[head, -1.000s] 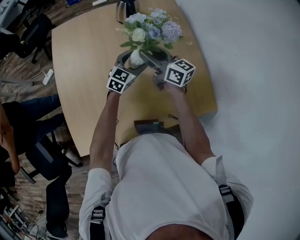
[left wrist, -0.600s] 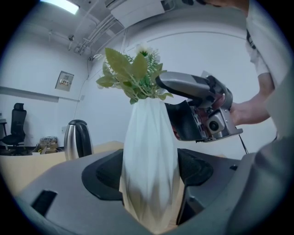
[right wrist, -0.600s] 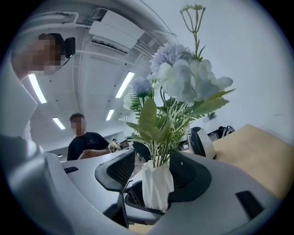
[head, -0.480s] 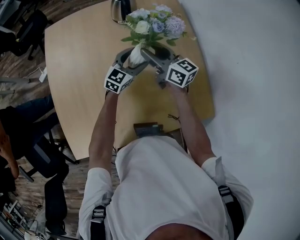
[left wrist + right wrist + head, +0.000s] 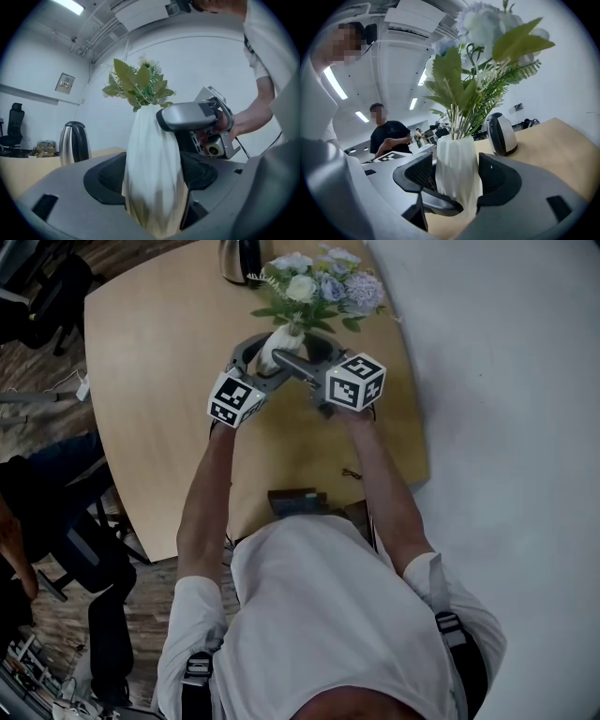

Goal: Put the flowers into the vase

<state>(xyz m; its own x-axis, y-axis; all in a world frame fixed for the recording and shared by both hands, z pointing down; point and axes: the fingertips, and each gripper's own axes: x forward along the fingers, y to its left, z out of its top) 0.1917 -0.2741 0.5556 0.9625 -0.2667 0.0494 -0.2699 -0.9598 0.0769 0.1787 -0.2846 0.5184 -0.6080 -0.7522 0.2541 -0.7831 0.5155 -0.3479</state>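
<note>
Our left gripper point(image 5: 152, 178) grasps the white vase point(image 5: 278, 345), pads pressed on both its sides, at the far right of the table point(image 5: 150, 381). The flowers point(image 5: 319, 287) stand in it. Our right gripper point(image 5: 457, 180), jaws just opening, flanks the vase, released.

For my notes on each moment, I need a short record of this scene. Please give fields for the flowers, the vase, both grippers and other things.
flowers: stems inside the vase, blooms above its mouth
vase: white, ribbed, upright; base hidden by the grippers
left gripper: shut on the vase body
right gripper: open; its jaws have just been opening, the vase stands between them without being pressed
table: light wood, rounded edge
kettle: metal, on the table beyond the vase
task: flowers already in the vase
</note>
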